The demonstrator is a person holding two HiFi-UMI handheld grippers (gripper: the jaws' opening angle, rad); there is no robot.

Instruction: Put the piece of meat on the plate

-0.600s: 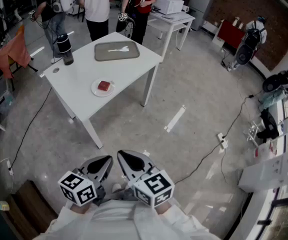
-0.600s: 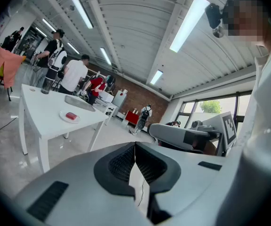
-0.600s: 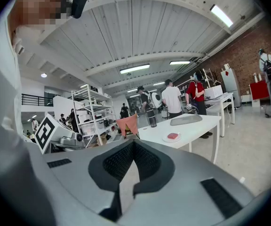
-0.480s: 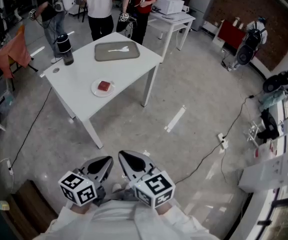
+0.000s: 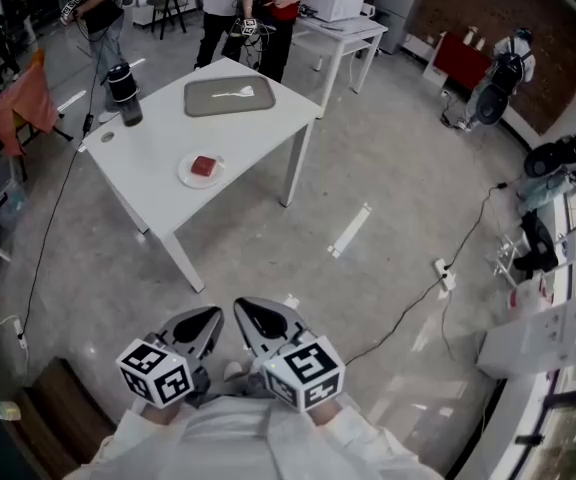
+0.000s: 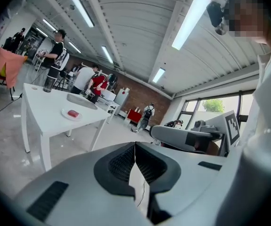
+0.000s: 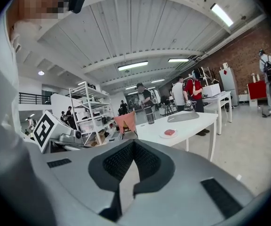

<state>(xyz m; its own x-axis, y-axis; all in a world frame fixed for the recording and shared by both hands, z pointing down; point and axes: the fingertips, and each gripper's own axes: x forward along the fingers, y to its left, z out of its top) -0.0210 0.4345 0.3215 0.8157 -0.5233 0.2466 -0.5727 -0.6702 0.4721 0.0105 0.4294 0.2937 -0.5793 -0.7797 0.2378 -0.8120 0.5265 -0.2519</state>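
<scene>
A red piece of meat (image 5: pixel 204 166) lies on a small white plate (image 5: pixel 188 176) near the front edge of a white table (image 5: pixel 158 138). The same meat (image 6: pixel 72 112) shows far off in the left gripper view, and the meat (image 7: pixel 169 132) on its plate (image 7: pixel 163 135) shows in the right gripper view. My left gripper (image 5: pixel 212 320) and right gripper (image 5: pixel 242 312) are held close to my body, well short of the table, over the floor. Both are shut with nothing between their jaws.
On the table stand a dark tumbler (image 5: pixel 123 94) and a grey tray (image 5: pixel 230 97) with a white utensil. Several people stand behind the table by a second white table (image 5: pixel 343 30). Cables (image 5: pixel 408 306) run across the concrete floor at the right.
The table and the people behind it have shifted slightly up and left in the head view. Both grippers stay shut in the same place near my body.
</scene>
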